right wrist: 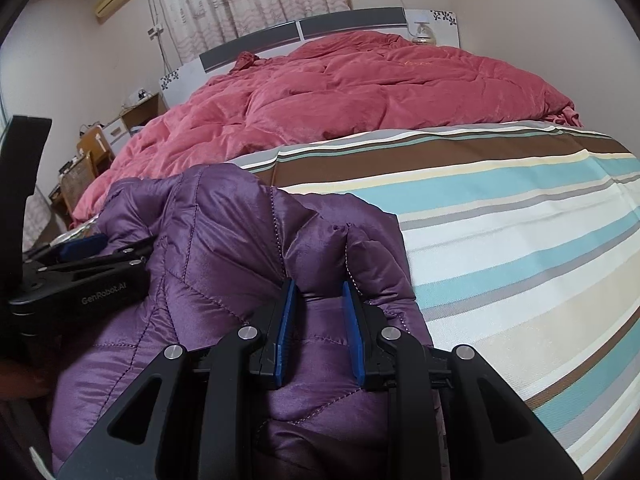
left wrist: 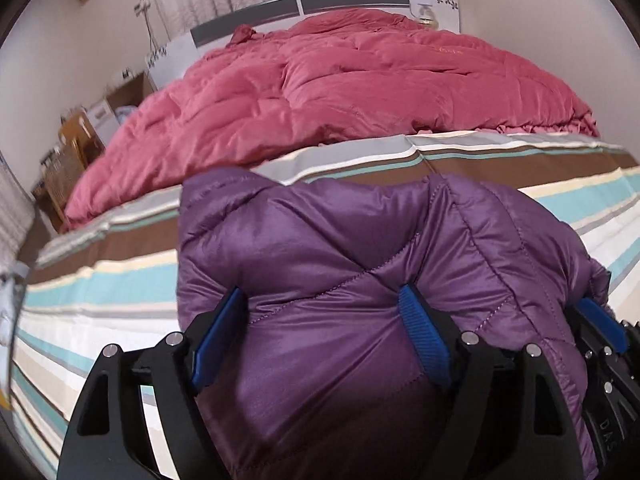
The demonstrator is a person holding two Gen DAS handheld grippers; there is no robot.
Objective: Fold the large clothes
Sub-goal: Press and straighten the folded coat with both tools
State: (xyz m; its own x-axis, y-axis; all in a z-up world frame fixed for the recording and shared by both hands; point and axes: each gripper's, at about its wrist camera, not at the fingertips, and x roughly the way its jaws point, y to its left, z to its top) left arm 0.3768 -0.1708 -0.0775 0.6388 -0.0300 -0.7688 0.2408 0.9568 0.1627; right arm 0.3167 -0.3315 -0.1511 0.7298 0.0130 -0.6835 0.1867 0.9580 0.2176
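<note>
Purple puffy jacket (left wrist: 340,280) fills the close-up, bunched on the striped bedsheet (left wrist: 100,292) at the near end of the bed. Left tongs (left wrist: 320,316) are spread fairly wide with a fat fold of it squeezed between them. Right tongs (right wrist: 320,304) pinch a narrower fold at the jacket's right side. Pink quilt (right wrist: 340,84) is heaped behind, near the headboard (right wrist: 304,28).

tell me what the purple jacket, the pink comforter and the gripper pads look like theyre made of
Purple jacket: looks like thin, glossy nylon or polyester over puffy filling, given its sheen and quilted stitch lines.
Pink comforter: softer, matte, slightly velvety fabric, padded and rumpled; fibre unclear.
Left gripper pads: blue, finely ribbed, probably rubber or plastic, on black, hard-looking fingers.
</note>
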